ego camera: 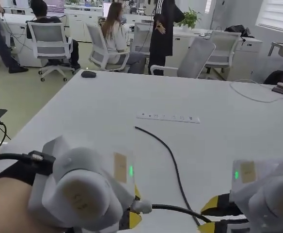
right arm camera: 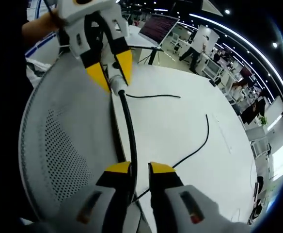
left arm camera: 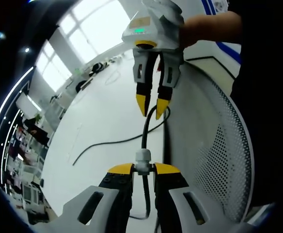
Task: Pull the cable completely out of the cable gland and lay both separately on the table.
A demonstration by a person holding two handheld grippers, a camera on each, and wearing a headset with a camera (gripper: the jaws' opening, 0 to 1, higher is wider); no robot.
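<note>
your left hand-held gripper (left arm camera: 143, 171) is clamped on the white cable gland (ego camera: 142, 207), one yellow tip pressing each side of it. you hold the gland at the near edge of the table (ego camera: 107, 107), in front of you. its long axis lies along the black cable (ego camera: 173, 160) and points across toward your right hand-held gripper (right arm camera: 139, 169).

the cable is threaded through the gland: a short piece shows behind it between the left jaws. the rest runs in a nearly straight line to the right hand-held gripper. there the jaws stand close on either side of the cable. a sliver of gap shows beside it, so you cannot tell whether they pinch it.

past the right hand-held gripper the cable bends away from you and lies on the table in a long curve. its free end stops short of the white power strip (ego camera: 168, 117).

there is bare table on both sides of that curve. a dark mouse (ego camera: 88, 74) sits near the far left edge. a white mesh chair back (right arm camera: 59, 145) stands just beside the near edge, close under both hand-held grippers.
</note>
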